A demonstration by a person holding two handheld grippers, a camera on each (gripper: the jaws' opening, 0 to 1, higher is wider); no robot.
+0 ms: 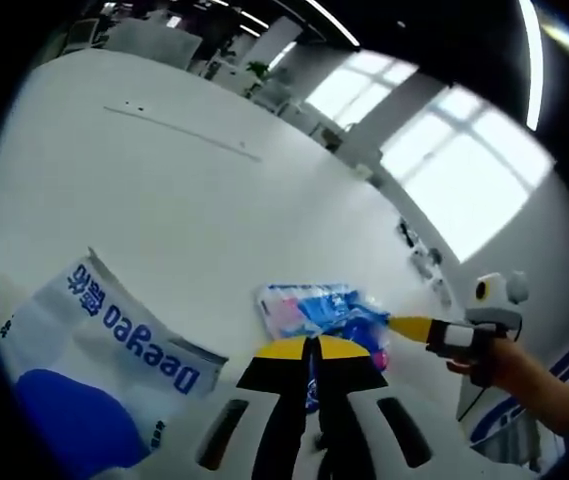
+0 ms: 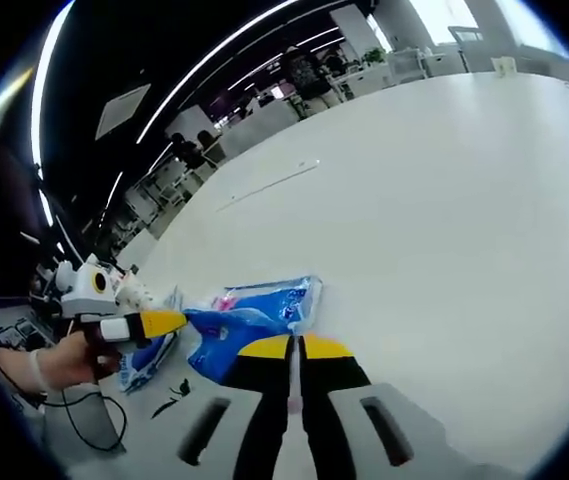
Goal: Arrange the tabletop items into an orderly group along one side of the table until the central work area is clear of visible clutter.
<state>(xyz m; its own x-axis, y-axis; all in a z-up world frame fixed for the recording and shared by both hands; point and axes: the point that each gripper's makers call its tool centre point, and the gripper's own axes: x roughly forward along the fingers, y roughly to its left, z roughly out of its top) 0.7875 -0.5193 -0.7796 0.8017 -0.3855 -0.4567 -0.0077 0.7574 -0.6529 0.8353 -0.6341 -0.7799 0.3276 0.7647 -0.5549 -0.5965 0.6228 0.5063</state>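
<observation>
In the left gripper view the left gripper (image 1: pixel 313 352) has its fingers pressed together over the near edge of a blue and pink plastic packet (image 1: pixel 309 306) on the white worktop (image 1: pixel 194 190); whether they pinch it I cannot tell. The packet looks light, soft and slippery, best taken at an edge. A white bag (image 1: pixel 104 370) lies near left. In the right gripper view the right gripper (image 2: pixel 291 352) has its fingers pressed together too, tips at the packet's near edge.

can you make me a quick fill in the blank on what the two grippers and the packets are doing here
1. The table top is ____ in colour.
2. The left gripper has its jaws ____ on the blue packet.
3. The large bag near the left gripper bears the word ____.
4. The right gripper has ____ jaw tips.

Answers: white; shut; Deeyeo; yellow
</observation>
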